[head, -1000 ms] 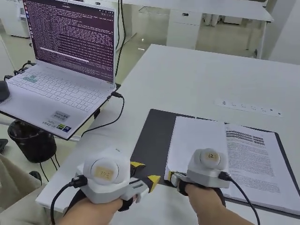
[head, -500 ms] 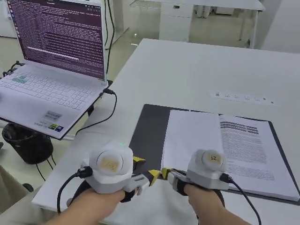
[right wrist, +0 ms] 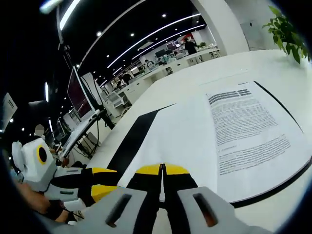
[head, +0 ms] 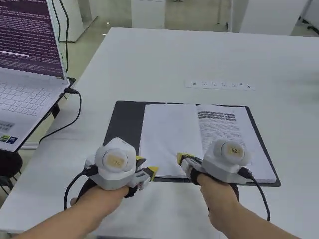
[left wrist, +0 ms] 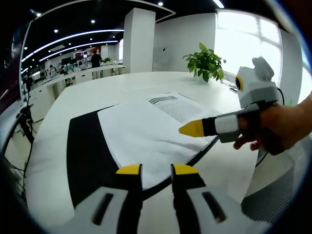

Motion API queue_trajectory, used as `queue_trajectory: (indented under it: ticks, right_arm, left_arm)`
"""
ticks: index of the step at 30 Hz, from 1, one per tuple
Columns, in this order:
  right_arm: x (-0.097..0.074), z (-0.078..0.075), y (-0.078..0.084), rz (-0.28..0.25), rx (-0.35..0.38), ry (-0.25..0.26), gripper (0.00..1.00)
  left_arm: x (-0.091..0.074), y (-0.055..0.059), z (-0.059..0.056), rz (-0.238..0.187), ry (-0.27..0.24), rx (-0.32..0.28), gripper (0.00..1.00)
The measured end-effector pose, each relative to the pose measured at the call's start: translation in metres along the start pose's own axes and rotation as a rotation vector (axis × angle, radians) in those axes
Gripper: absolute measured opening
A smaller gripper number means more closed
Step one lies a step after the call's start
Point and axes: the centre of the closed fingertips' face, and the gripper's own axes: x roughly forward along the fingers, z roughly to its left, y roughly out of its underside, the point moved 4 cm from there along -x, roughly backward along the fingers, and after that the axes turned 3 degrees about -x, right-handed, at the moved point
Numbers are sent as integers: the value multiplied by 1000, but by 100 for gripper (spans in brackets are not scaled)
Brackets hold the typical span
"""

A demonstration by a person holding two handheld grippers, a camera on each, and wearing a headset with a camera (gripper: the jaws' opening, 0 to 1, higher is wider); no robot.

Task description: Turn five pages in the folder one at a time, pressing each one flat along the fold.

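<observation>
Two grippers are held at the near edge of the open folder, laid flat on the white table. Left gripper jaws are narrowly parted; right gripper jaws are pressed together over the blank page, contact unclear.

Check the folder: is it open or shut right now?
Open. The folder lies spread on the table, a blank page on the left facing a printed page on the right.

The left gripper and right gripper are both chunky white plastic with yellow-tipped jaws. Each one's got a round yellowish disc on its back and a black cable trailing off.
</observation>
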Motion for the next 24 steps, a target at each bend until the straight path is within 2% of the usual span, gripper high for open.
queue_trajectory:
  ticks: [5, 11, 15, 18, 21, 24]
  right_arm:
    - [-7, -24, -6, -8, 14, 26, 0]
    - [-8, -47, -15, -26, 8, 41, 0]
    - [0, -57, -24, -41, 2, 24, 0]
    - [10, -61, -31, -41, -2, 8, 0]
    - [21, -63, -35, -39, -13, -14, 0]
    - [30, -65, -38, -37, -27, -33, 0]
  left_arm:
    - [19, 8, 2, 12, -33, -32, 20]
    - [30, 24, 7, 35, -88, -73, 18]
    - [28, 27, 7, 0, -122, -68, 16]
    - [28, 29, 6, -27, -130, -8, 16]
    - [27, 31, 7, -61, -130, -15, 16]
    - [28, 30, 7, -72, -135, -21, 16]
